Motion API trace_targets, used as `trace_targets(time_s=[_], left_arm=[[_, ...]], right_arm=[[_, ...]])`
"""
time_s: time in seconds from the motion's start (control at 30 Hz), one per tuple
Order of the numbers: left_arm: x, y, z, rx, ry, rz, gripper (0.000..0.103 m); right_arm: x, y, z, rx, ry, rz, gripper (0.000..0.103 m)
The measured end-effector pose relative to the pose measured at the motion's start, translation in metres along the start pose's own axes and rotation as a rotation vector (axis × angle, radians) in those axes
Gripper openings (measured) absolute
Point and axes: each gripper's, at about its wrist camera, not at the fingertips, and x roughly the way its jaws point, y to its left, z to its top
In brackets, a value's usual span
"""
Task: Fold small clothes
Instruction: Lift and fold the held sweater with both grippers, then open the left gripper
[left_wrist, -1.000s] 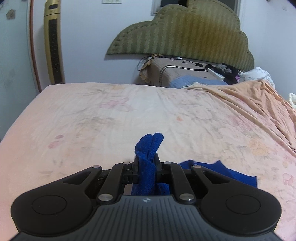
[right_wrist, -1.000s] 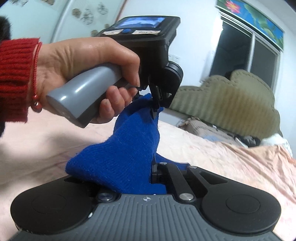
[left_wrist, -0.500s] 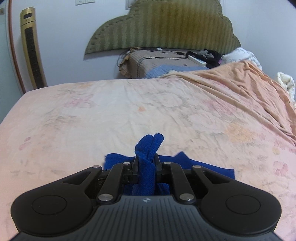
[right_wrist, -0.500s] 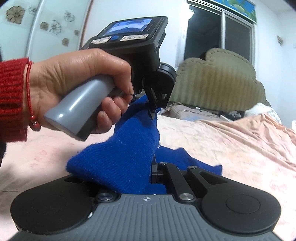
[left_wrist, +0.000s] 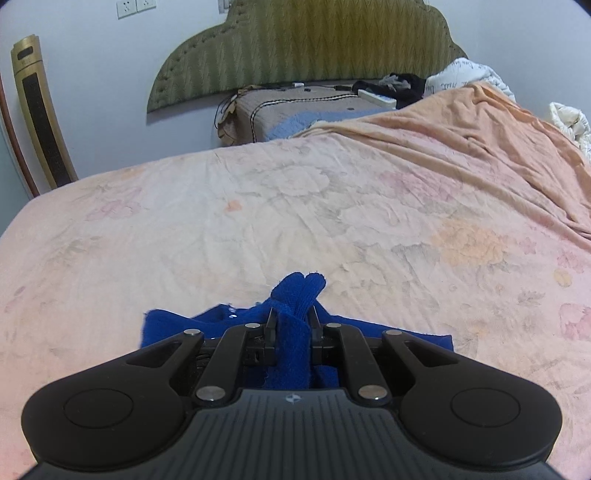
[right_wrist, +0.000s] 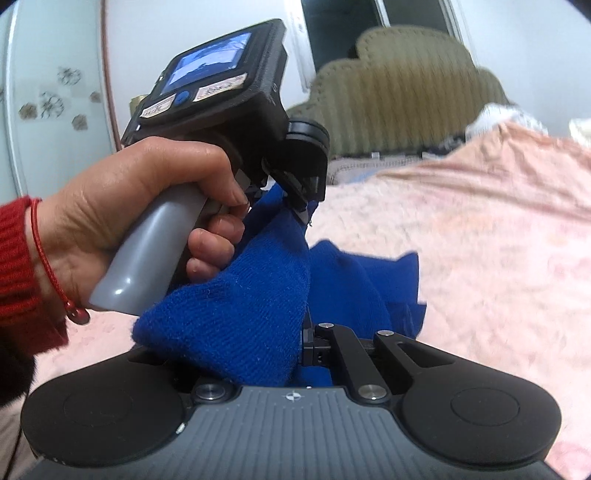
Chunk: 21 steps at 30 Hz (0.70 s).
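Blue knitted garment (left_wrist: 295, 332) is clamped in my left gripper (left_wrist: 292, 321), and my right gripper (right_wrist: 301, 332) pinches another part. Compared with a second ago, more cloth lies spread on the peach floral bedsheet (left_wrist: 295, 221) and the olive padded headboard (left_wrist: 306, 48) looks nearer. Bunched fabric points toward it.

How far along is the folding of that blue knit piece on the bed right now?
Mid-fold. Done: the blue knit garment is picked up at one edge, its far part already resting on the pink bedsheet. In hand: the left hand-held gripper and the right hand-held gripper are both shut on the cloth, holding it raised. Left: lay the held edge down over the rest, release, and smooth it. No finished fold shows.
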Motion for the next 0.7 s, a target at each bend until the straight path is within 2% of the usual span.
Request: trace_targets(time_s=[0.17, 0.37, 0.5, 0.7], left_arm=[[0.009, -0.011, -0.003, 0.014, -0.001, 0.009, 0.011], [0.017, -0.017, -0.004, 0.024, 0.014, 0.007, 0.011], [0.021, -0.021, -0.005, 0.032, 0.031, 0.007, 0.011], [0.026, -0.025, -0.005, 0.039, 0.051, 0.006, 0.013]], right_arm=[[0.005, -0.010, -0.003, 0.055, 0.013, 0.001, 0.008], [0.005, -0.014, -0.006, 0.075, 0.034, 0.004, 0.010], [0.003, -0.018, -0.006, 0.090, 0.048, 0.003, 0.015], [0.001, -0.019, -0.006, 0.112, 0.067, 0.014, 0.015]])
